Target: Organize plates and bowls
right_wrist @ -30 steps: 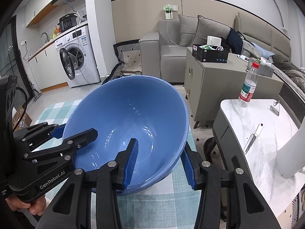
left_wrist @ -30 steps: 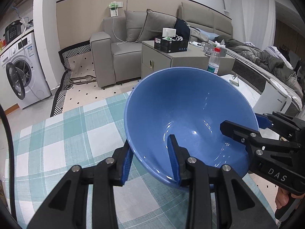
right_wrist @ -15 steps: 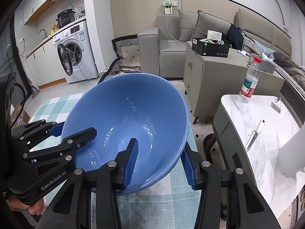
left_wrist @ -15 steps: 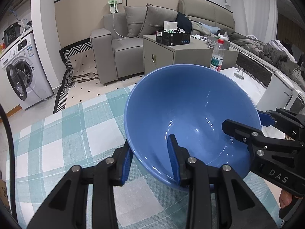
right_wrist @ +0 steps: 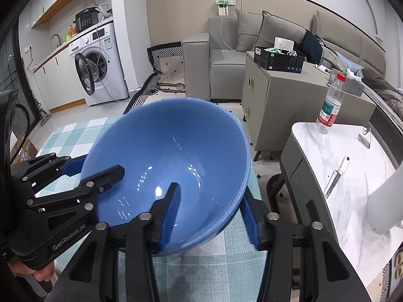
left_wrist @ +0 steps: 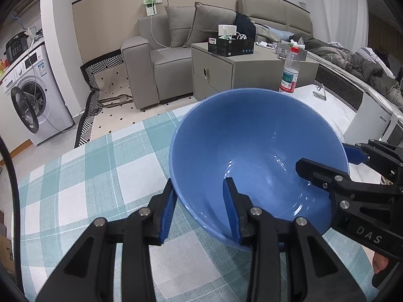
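Bowl [left_wrist: 252, 151]: glossy blue, deep, round

Left wrist view: looks forward and down along the left gripper [left_wrist: 199, 211] fingers, from the bowl's left side, very close.
Right wrist view: looks forward and down along the right gripper [right_wrist: 210, 212] fingers, from the bowl's right side, equally close.
Shared foreground: blue bowl [left_wrist: 252, 156] [right_wrist: 173, 151] on the checked tablecloth [left_wrist: 83, 181] [right_wrist: 75, 136]; each view shows the other gripper at its edge.
Shared background: grey sofa [left_wrist: 161, 58] [right_wrist: 221, 50], washing machine [left_wrist: 30, 95] [right_wrist: 100, 60], water bottle [left_wrist: 289, 73] [right_wrist: 331, 103].
Distortion: fisheye, dark rim at the corners.
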`<state>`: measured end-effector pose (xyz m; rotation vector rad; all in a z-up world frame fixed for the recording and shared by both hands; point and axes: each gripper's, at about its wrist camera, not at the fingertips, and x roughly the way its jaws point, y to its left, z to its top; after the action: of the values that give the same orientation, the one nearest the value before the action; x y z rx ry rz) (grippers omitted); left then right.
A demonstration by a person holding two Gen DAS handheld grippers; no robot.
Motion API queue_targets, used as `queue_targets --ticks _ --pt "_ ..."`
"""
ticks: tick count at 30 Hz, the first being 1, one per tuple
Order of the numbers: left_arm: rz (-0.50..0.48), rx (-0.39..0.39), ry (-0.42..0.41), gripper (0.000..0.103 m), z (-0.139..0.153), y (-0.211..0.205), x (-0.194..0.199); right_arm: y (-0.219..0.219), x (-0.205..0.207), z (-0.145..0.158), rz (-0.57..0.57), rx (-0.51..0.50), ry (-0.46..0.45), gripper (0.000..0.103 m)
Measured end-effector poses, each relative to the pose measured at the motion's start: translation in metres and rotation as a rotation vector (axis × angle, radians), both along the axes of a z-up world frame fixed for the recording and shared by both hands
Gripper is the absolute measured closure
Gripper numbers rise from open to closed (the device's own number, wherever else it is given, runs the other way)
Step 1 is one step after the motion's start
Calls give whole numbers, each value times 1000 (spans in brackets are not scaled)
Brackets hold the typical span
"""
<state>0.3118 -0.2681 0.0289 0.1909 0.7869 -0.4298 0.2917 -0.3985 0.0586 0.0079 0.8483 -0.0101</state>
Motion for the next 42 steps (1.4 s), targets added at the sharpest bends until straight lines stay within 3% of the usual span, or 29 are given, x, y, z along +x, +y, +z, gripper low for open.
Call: queue_targets --ticks 19,30,42 --pt "-16 2 15 52 0 -1 -4 -3 -8 6 1 5 -31 20" --pt "17 -71 76 43 -2 17 6 -23 -10 3 -43 75 -23 17" --pt "12 -169 139 42 -10 25 15 -36 -4 -14 -47 212 -14 21"
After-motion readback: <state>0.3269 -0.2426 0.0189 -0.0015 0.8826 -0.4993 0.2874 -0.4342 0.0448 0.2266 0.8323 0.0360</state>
